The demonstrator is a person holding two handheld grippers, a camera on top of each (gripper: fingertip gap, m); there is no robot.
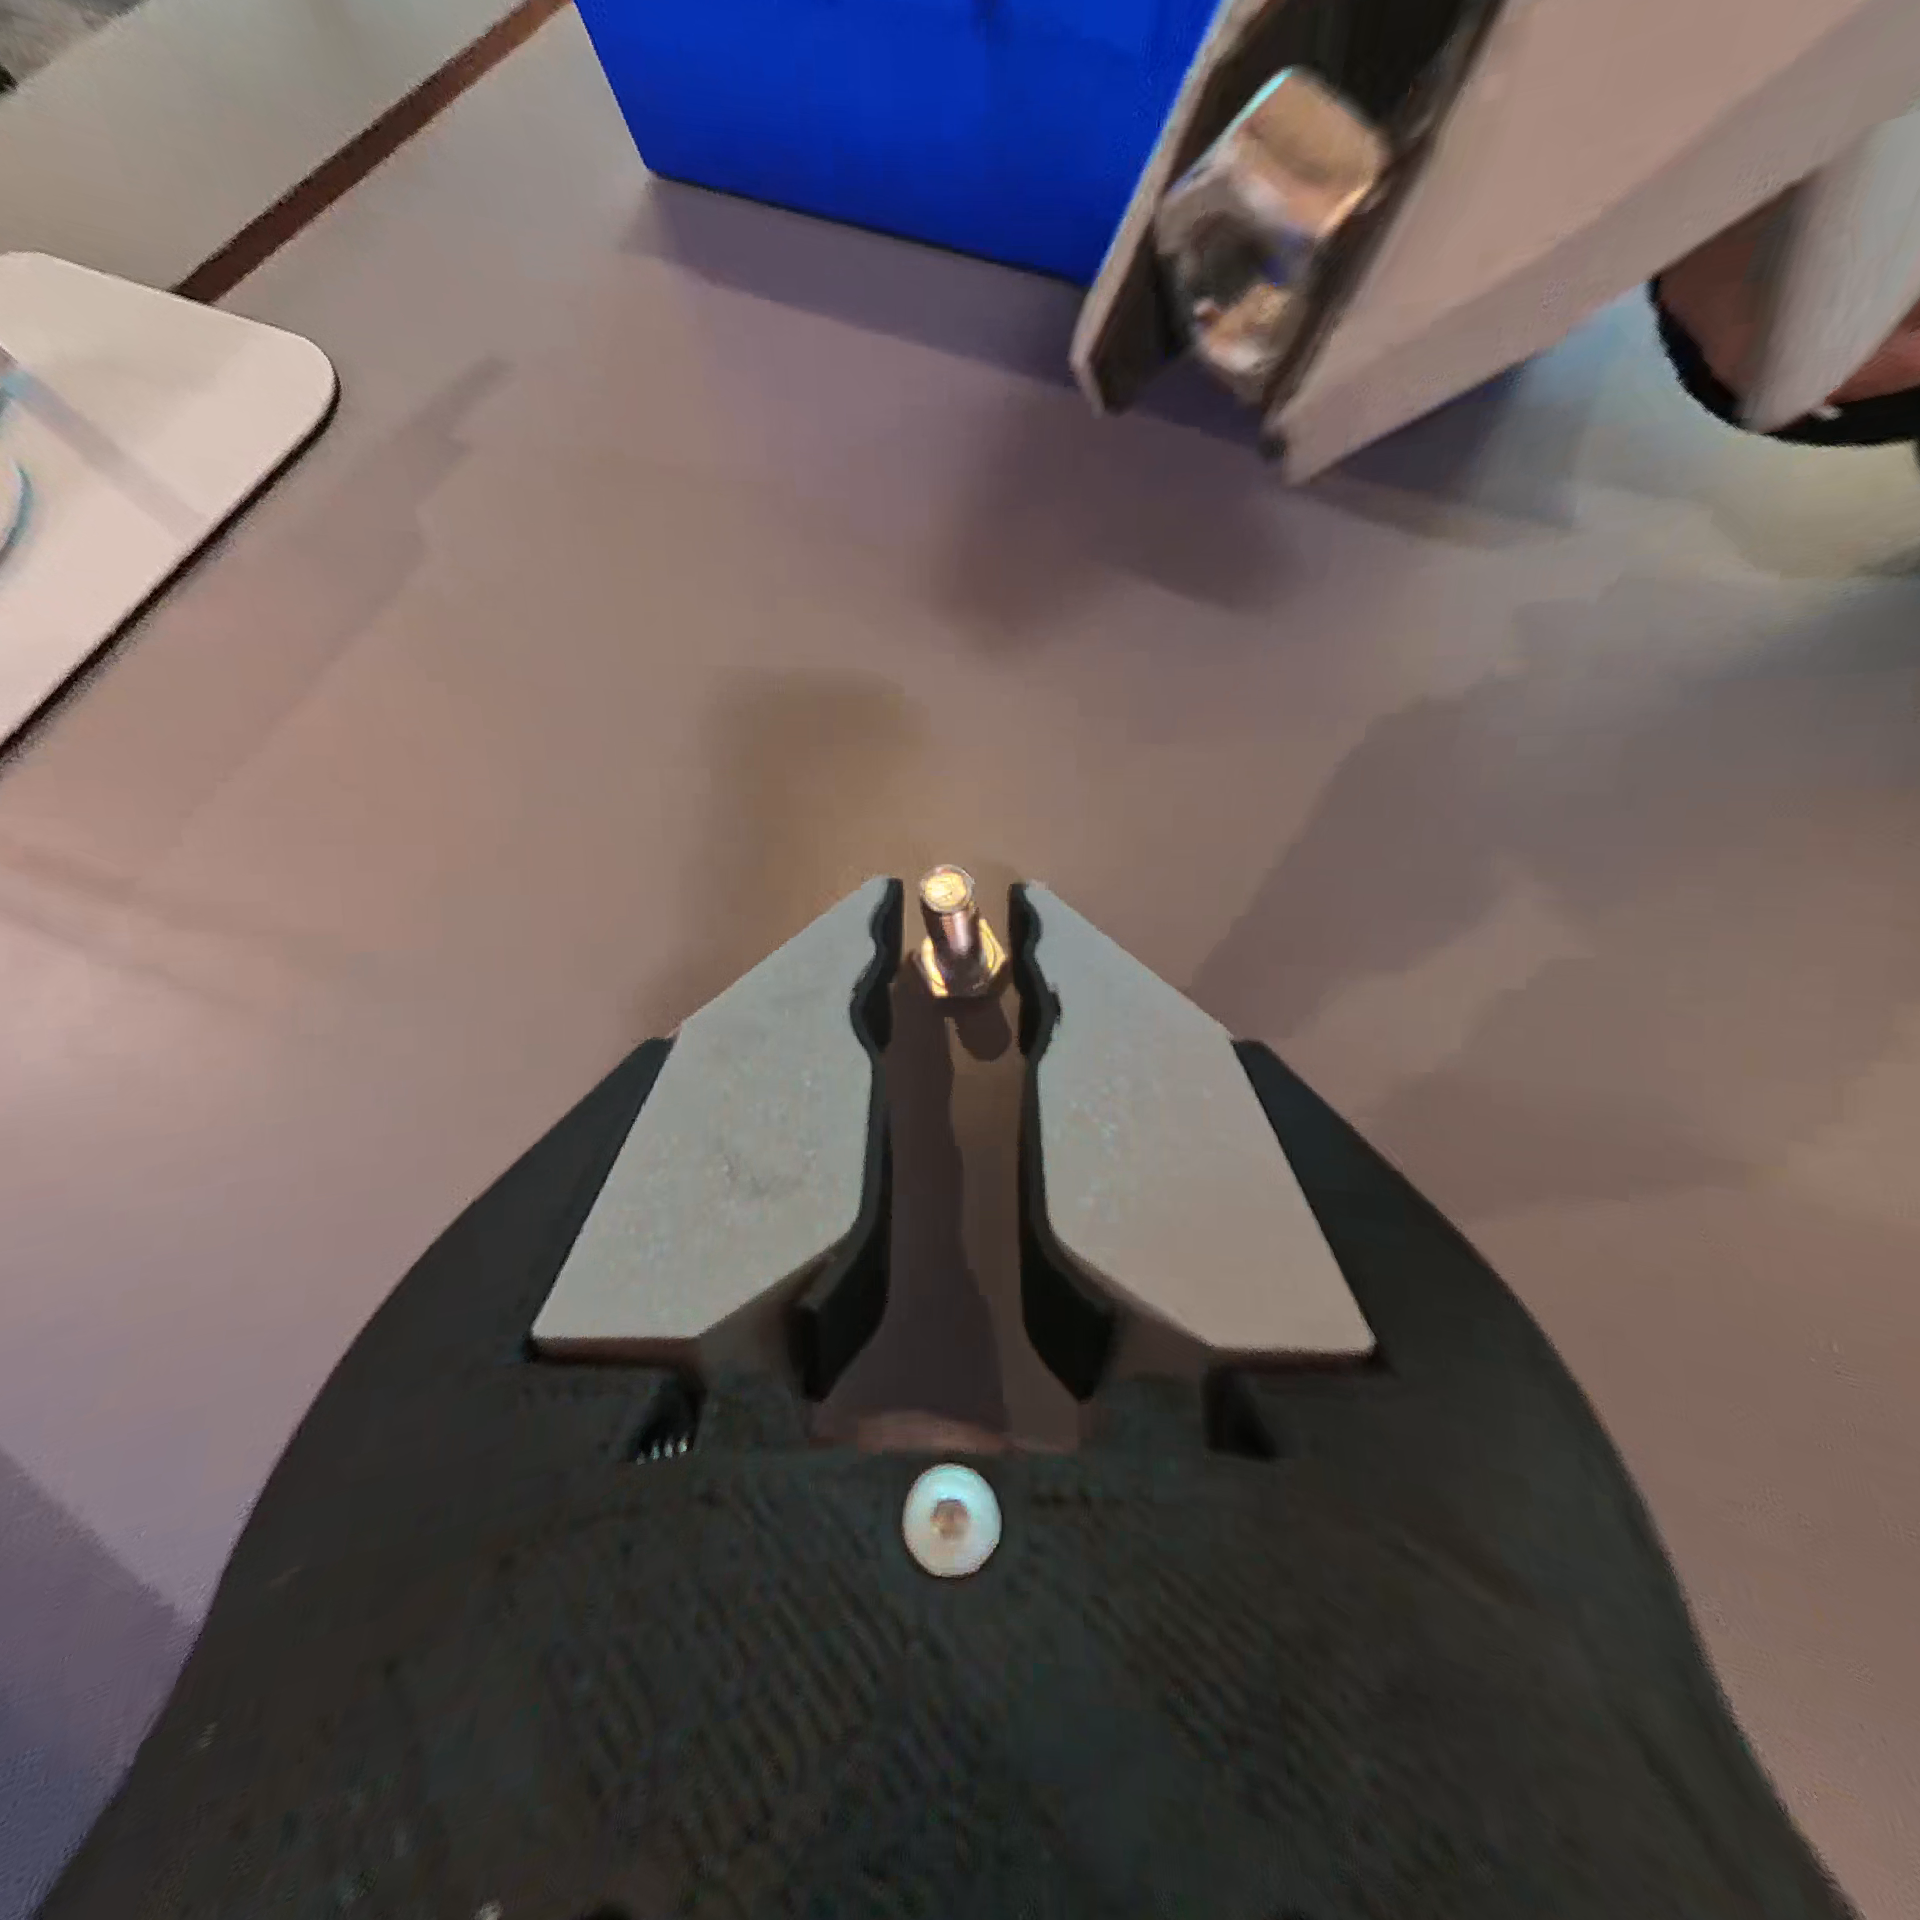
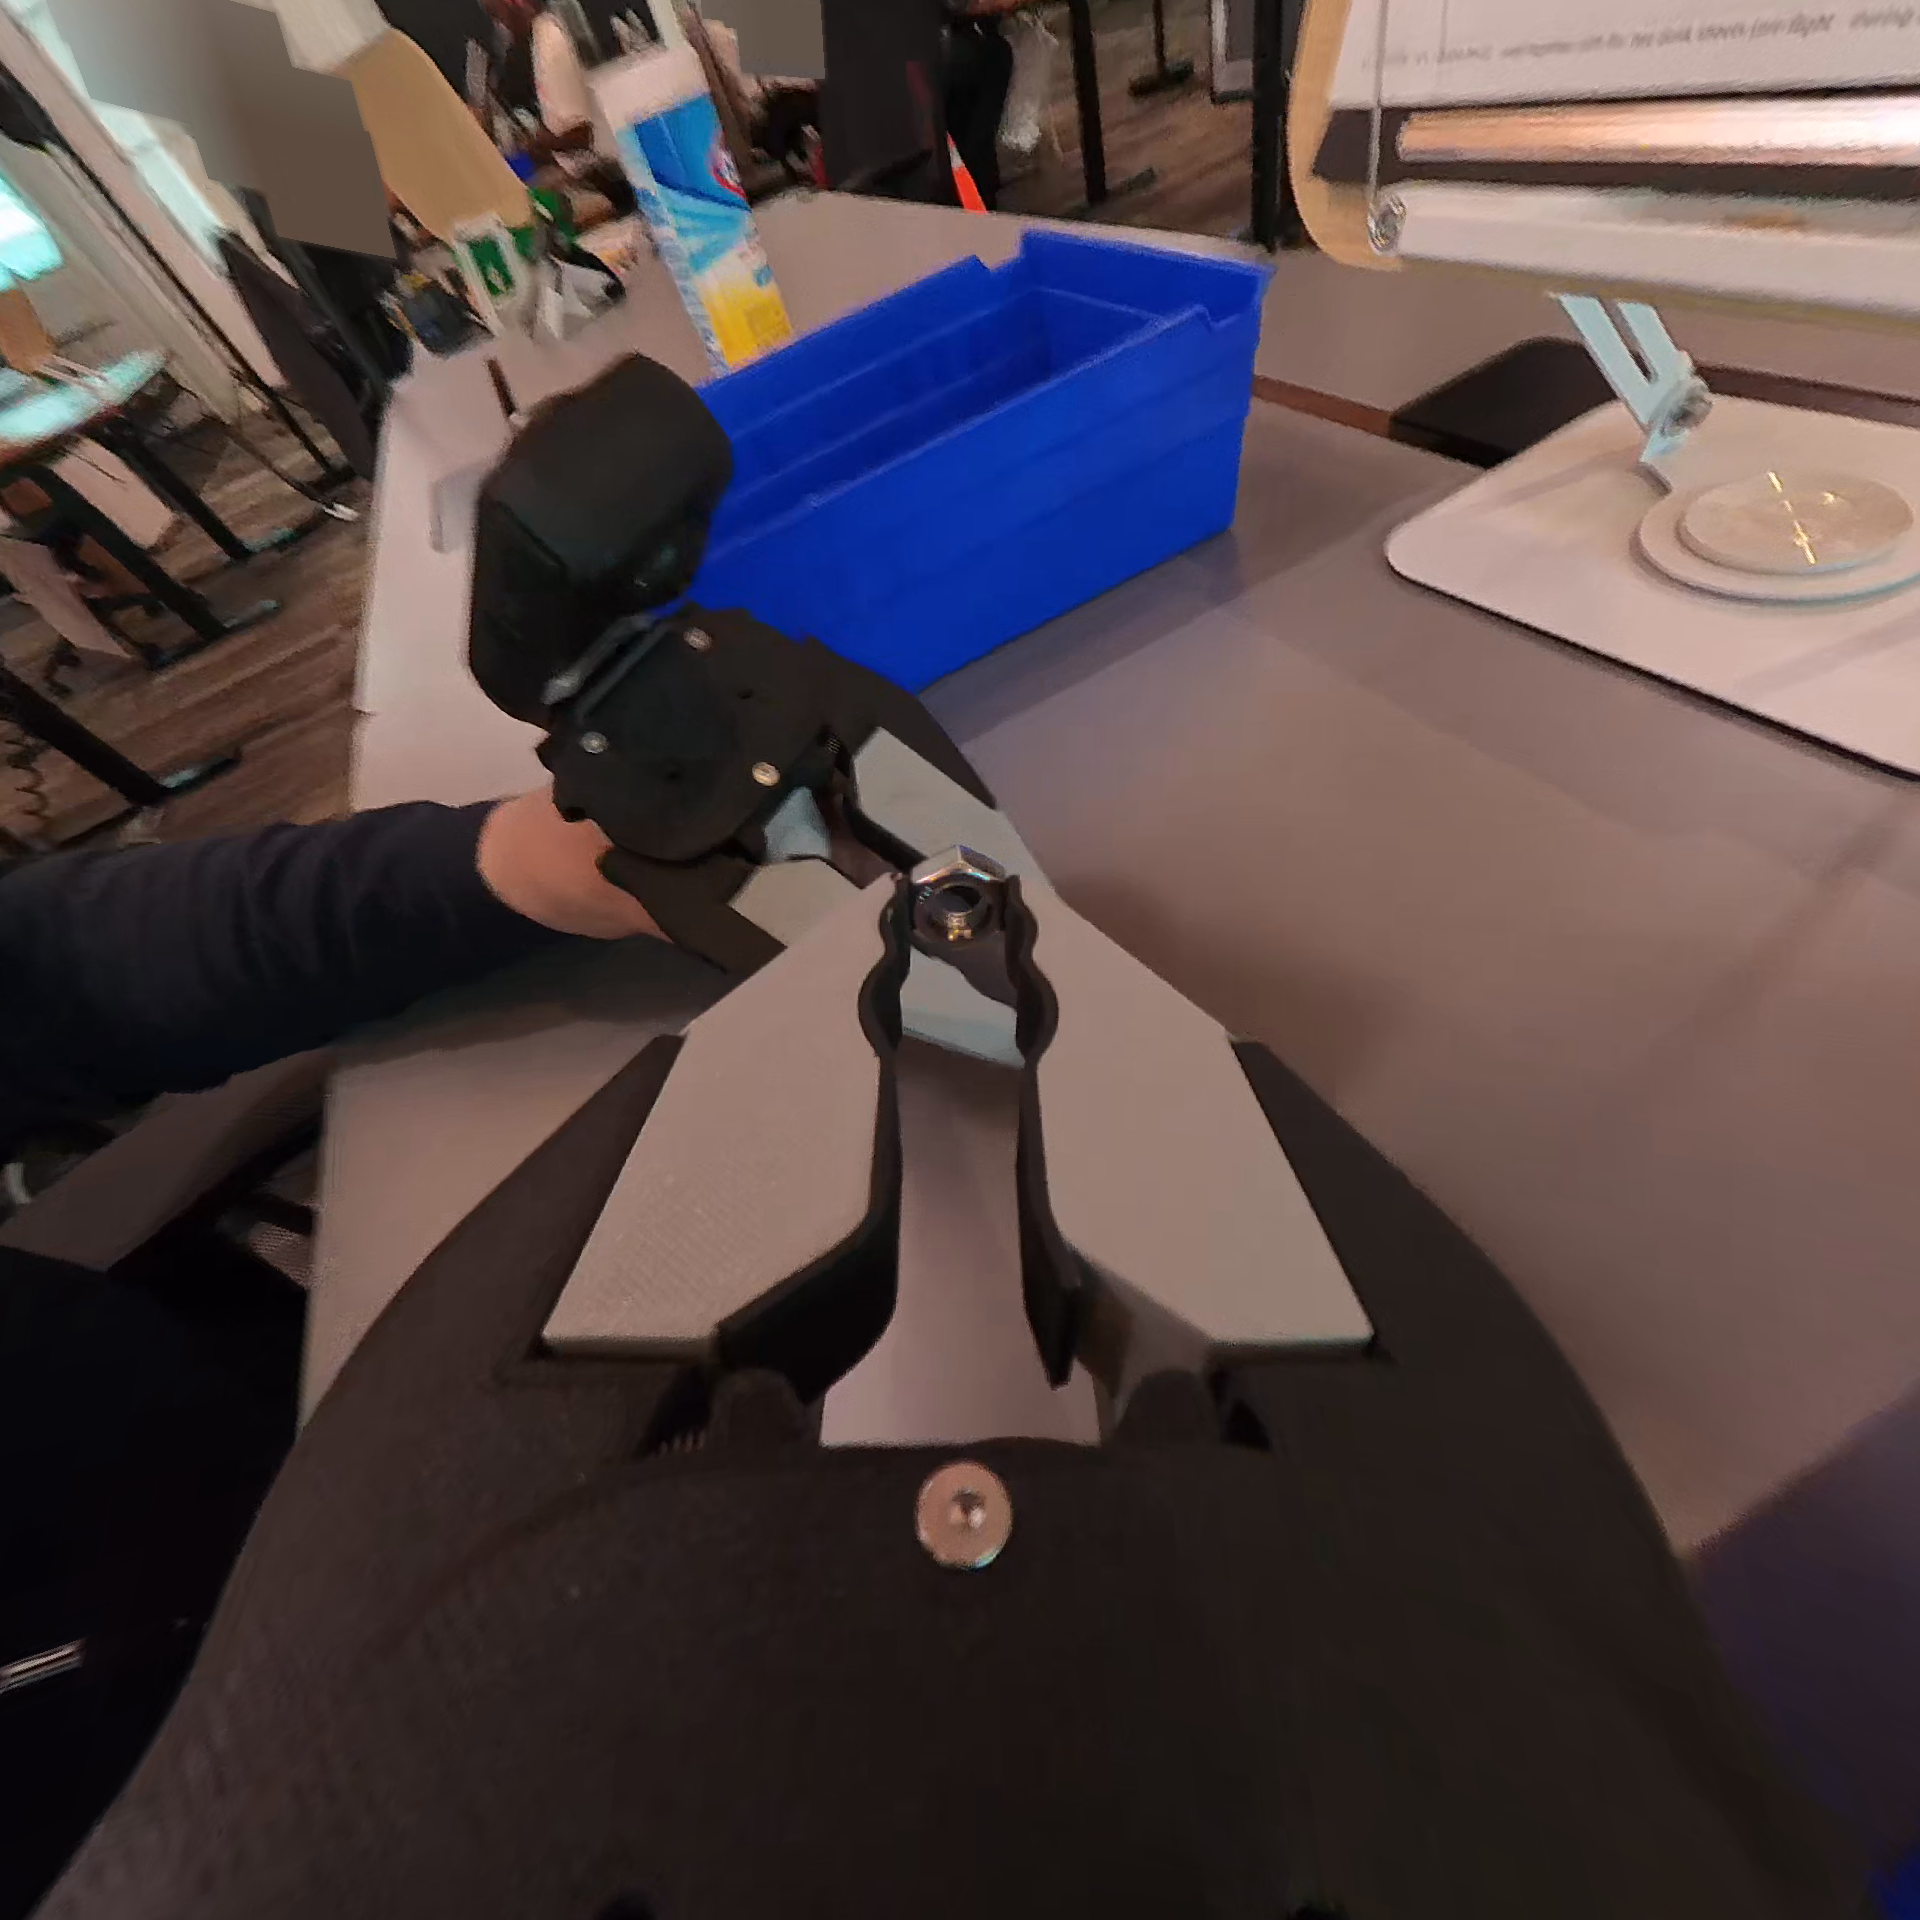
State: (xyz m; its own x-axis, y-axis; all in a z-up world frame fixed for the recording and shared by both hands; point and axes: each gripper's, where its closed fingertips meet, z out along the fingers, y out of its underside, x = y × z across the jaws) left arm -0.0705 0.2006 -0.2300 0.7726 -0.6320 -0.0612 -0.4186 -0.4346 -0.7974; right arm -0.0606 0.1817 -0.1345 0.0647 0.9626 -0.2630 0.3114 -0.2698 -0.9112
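A small silver bolt stands head-down on the grey table, thread up. My left gripper is low over it, one fingertip on each side of the bolt, and a thin gap shows on both sides. My right gripper is shut on a silver hex nut, held above the table with its hole facing the camera. In the left wrist view the right gripper hangs at the upper right with the nut between its fingers. The left gripper's black body shows in the right wrist view, held by a hand.
A blue plastic bin stands on the table beyond both grippers and also shows in the left wrist view. A white stand base with a metal bracket lies at the right. A dark-sleeved arm reaches in from the left. A wipes canister stands behind the bin. The tips of one gripper are about 10 cm away from the tips of the other.
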